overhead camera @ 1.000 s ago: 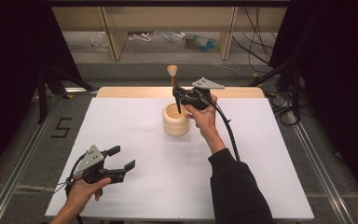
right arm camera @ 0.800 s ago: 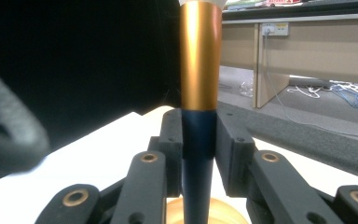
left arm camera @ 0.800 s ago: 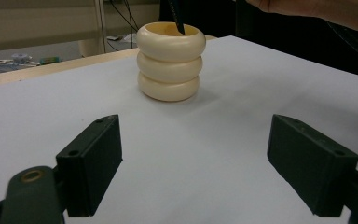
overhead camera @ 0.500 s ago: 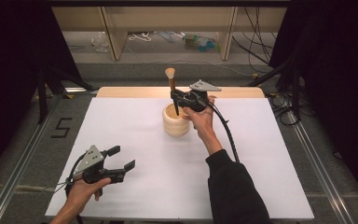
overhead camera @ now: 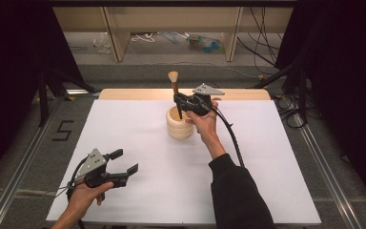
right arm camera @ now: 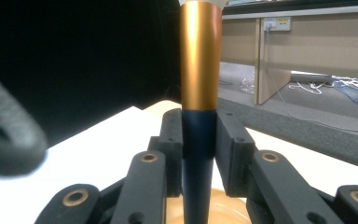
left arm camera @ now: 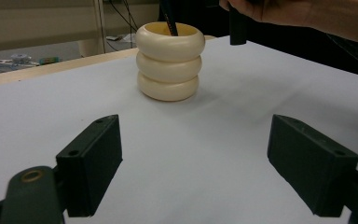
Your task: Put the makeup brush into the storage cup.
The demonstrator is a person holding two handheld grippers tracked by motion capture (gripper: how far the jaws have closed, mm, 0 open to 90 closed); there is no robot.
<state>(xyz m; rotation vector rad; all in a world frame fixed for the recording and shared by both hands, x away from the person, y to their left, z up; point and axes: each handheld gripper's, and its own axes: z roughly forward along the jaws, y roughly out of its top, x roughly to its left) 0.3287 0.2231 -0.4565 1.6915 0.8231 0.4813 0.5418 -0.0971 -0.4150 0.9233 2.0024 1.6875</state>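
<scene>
My right gripper [overhead camera: 178, 100] stayed clamped on the brush [overhead camera: 174, 87], which now stood lower than a second earlier, its handle inside the cup [overhead camera: 179, 125]. My left gripper [overhead camera: 124, 162] rested unmoved, jaws apart.

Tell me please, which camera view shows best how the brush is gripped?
The right gripper view: the right gripper presses both pads on the brush's dark handle, just below the gold ferrule. The high view shows the whole brush upright over the cream holder. The left gripper view shows only its handle tip inside the holder.
</scene>
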